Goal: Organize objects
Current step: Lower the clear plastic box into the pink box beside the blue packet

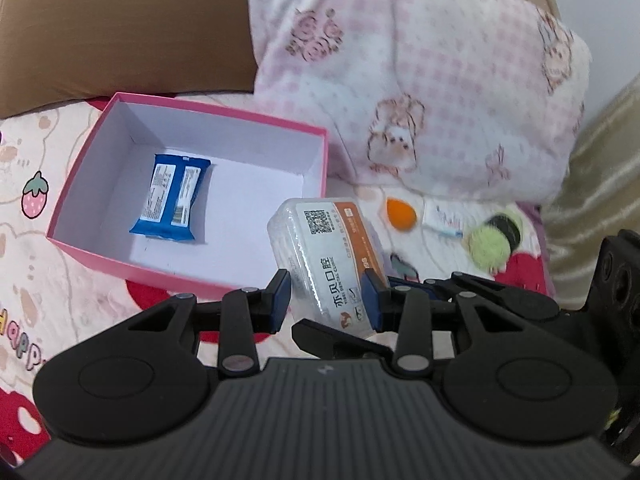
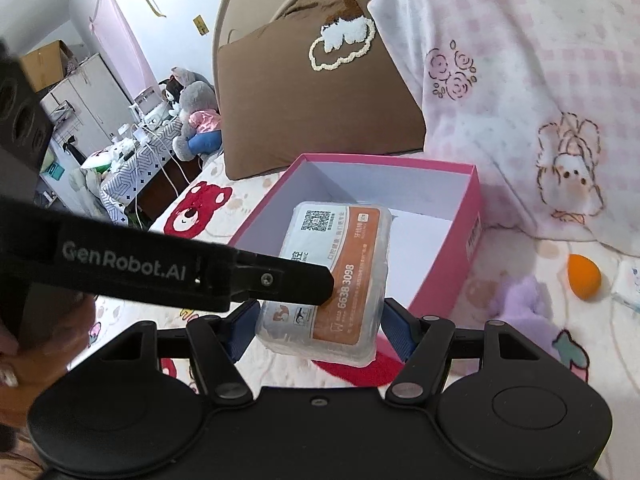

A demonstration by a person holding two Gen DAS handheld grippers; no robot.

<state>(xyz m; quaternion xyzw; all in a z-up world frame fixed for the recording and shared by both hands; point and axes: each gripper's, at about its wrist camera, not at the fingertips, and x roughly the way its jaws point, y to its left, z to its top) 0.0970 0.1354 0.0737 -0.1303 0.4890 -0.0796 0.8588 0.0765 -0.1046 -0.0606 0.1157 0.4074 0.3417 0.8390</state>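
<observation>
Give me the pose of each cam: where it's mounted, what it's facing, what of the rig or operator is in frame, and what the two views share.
Left wrist: on the left gripper, looking down past its fingers at the clear plastic case it grips, the pink box and blue packet behind.
Right wrist: on the right gripper, aimed over the same case toward the box; the left gripper's finger crosses in, a hand at the left edge.
Shared: case, pink box, orange sponge, brown pillow, pink blanket.
</observation>
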